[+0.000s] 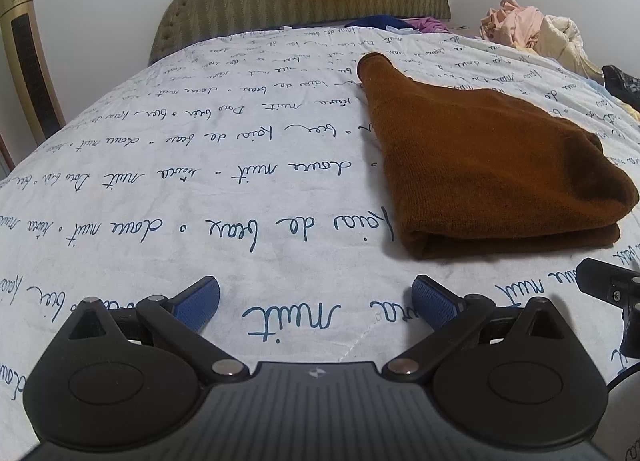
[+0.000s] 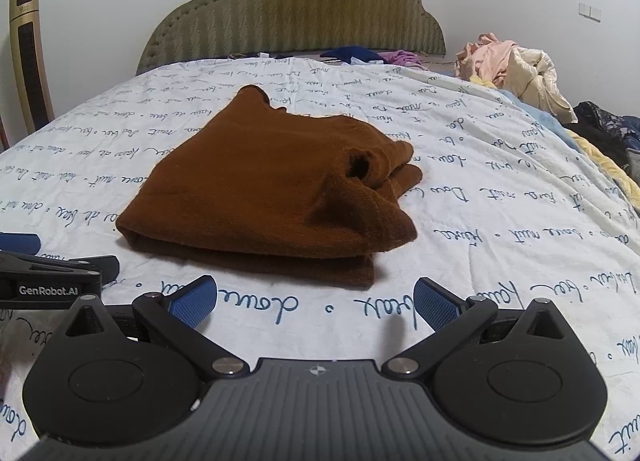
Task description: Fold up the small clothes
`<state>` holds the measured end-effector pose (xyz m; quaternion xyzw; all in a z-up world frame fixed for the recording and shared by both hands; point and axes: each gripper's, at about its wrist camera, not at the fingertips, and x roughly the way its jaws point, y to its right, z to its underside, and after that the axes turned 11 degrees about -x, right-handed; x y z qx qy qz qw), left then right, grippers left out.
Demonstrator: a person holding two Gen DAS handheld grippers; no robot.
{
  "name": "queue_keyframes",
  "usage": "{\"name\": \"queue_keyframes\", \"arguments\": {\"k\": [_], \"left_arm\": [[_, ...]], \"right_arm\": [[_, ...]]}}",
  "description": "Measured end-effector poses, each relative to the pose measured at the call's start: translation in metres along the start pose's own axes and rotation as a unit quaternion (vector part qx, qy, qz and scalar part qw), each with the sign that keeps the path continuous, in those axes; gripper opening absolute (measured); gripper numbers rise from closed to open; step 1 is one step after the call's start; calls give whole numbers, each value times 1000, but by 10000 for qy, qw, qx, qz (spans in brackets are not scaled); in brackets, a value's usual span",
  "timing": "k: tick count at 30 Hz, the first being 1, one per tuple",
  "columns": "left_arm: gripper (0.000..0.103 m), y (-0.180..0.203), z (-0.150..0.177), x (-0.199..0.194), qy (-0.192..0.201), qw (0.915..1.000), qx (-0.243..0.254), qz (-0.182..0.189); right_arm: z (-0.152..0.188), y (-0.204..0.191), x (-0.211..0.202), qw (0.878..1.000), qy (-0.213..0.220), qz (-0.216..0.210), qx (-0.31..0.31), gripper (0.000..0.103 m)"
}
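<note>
A brown knitted garment lies folded in a thick bundle on the white quilt with blue handwriting. In the right wrist view the brown garment sits just beyond the fingers, a sleeve opening showing on its right side. My left gripper is open, low over the quilt, to the left of and nearer than the garment, holding nothing. My right gripper is open too, empty, a short way in front of the garment's near folded edge. The left gripper shows at the left edge of the right wrist view.
A padded olive headboard stands at the far end of the bed. A heap of pink and cream clothes lies at the far right, dark clothes beside it, blue and purple items by the headboard. A gold tower unit stands left.
</note>
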<state>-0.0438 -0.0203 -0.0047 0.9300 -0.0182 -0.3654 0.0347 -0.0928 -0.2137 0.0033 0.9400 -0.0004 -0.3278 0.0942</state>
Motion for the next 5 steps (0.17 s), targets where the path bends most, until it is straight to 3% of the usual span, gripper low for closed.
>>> {"name": "queue_keyframes", "arguments": {"k": [5], "left_arm": [[103,0,-3,2,-63,10000,-9,46]], "right_arm": [[-2,-1,1,9999,4,-111,-11,103]]}}
